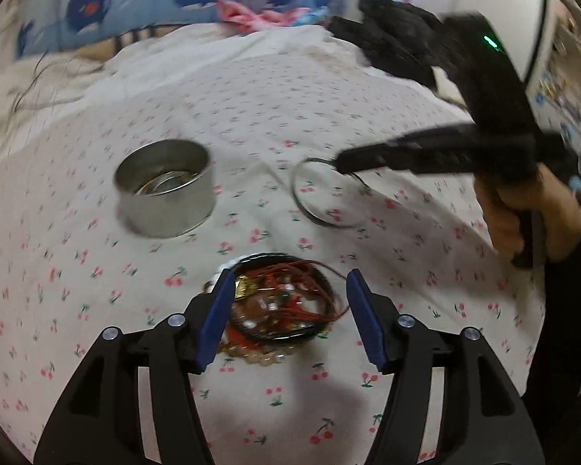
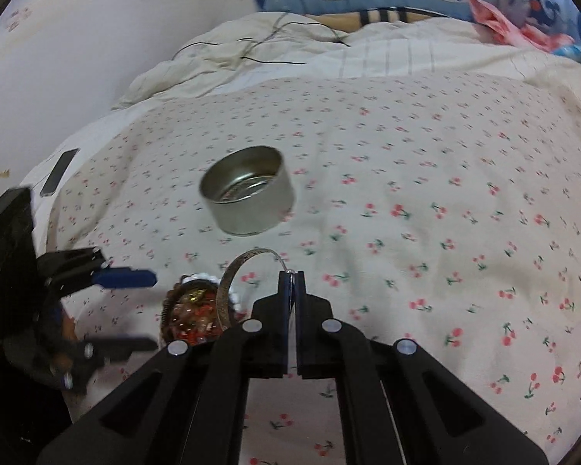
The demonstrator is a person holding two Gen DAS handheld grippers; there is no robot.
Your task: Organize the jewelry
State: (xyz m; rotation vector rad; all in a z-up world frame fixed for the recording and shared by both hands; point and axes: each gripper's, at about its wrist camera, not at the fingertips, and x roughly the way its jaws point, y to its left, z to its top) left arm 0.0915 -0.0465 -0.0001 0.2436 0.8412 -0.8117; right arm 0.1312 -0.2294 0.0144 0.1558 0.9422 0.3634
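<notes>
Your right gripper (image 2: 291, 273) pinches the silver bangle (image 2: 228, 290); carry it level over the tin (image 2: 248, 193) before releasing. Your left gripper (image 1: 286, 298) hangs unclenched and empty above the bracelet pile (image 1: 286, 302).

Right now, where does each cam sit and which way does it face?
Left wrist: on the left gripper, angled down over the jewelry pile; own open fingers show, plus the right gripper and hand.
Right wrist: on the right gripper, shut on a bangle, facing the tin; left gripper at the edge.
Shared: tin, bangle, pile, bedspread.

Silver bangle (image 2: 236, 286) lifted near tin (image 2: 248, 190)
</notes>
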